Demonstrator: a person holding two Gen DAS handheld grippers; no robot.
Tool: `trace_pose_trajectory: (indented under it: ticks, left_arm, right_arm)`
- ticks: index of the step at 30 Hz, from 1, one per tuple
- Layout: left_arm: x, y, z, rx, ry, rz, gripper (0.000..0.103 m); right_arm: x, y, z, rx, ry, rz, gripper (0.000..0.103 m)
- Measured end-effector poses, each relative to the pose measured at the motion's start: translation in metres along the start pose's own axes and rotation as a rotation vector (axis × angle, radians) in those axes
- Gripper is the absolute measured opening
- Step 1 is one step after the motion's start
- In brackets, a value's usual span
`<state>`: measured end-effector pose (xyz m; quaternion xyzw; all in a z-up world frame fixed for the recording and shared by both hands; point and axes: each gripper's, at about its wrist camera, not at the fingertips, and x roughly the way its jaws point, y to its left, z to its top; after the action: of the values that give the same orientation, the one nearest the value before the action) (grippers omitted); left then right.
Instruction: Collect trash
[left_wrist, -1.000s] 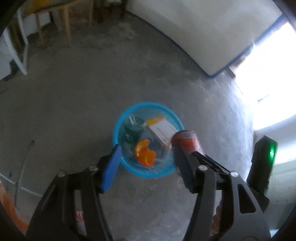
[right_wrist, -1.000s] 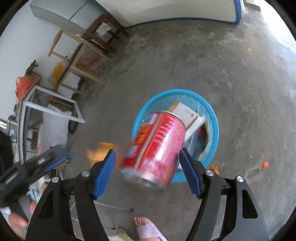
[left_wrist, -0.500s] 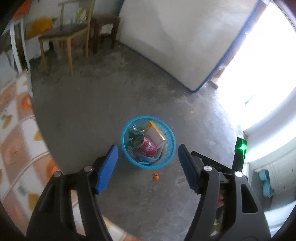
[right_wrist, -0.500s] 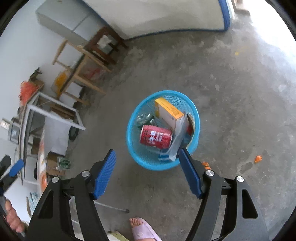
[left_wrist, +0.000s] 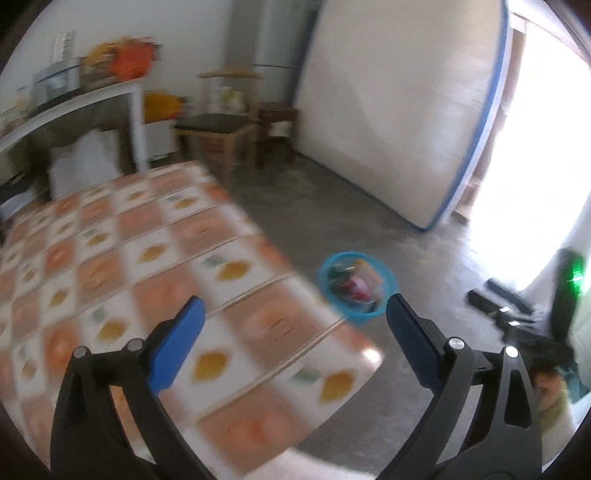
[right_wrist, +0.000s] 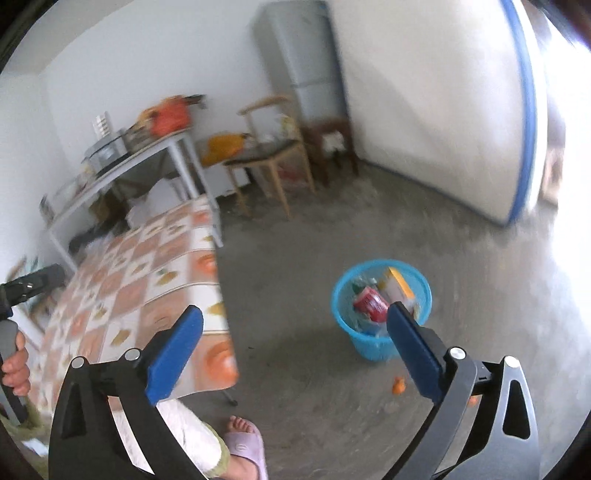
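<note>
Low in the right of the right wrist view, the blue basket (right_wrist: 380, 295) is seen on the concrete floor (right_wrist: 314, 266), with the red can (right_wrist: 369, 301) and a yellow-edged carton (right_wrist: 397, 282) lying inside it. One orange scrap (right_wrist: 398, 386) is left on the floor just below the basket. This scrap is judged the next thing to be gathered. The right gripper (right_wrist: 291, 336) is spread wide with nothing between its pads, its jaws having just been opening; the left gripper (left_wrist: 291, 325) likewise. A low, slow approach is called for, and the scrap should be straddled before closing. The patterned surface (left_wrist: 147, 266) at left is best kept clear of.
</note>
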<state>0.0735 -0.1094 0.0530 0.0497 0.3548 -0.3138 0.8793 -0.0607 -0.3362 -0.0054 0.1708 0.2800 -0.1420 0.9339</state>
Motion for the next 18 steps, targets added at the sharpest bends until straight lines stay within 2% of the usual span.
trace_pose_trajectory:
  ticks: [4, 6, 10, 13, 18]
  left_arm:
    - [-0.033, 0.026, -0.033, -0.086, -0.033, 0.129, 0.095]
    - [-0.049, 0.037, -0.048, -0.113, -0.055, 0.179, 0.095]
    - [-0.068, 0.049, -0.065, -0.172, -0.08, 0.358, 0.095]
    - [-0.076, 0.05, -0.062, -0.206, -0.093, 0.462, 0.095]
    - [-0.085, 0.044, -0.046, -0.205, -0.128, 0.5, 0.095]
  right_arm:
    - [-0.027, 0.058, -0.003, -0.14, -0.072, 0.003, 0.097]
    - [-0.032, 0.08, -0.003, -0.178, -0.073, 0.018, 0.097]
    - [-0.038, 0.126, -0.01, -0.264, -0.056, 0.026, 0.097]
    - [-0.043, 0.151, -0.015, -0.298, -0.052, 0.049, 0.097]
    - [-0.047, 0.165, -0.018, -0.276, -0.059, 0.003, 0.097]
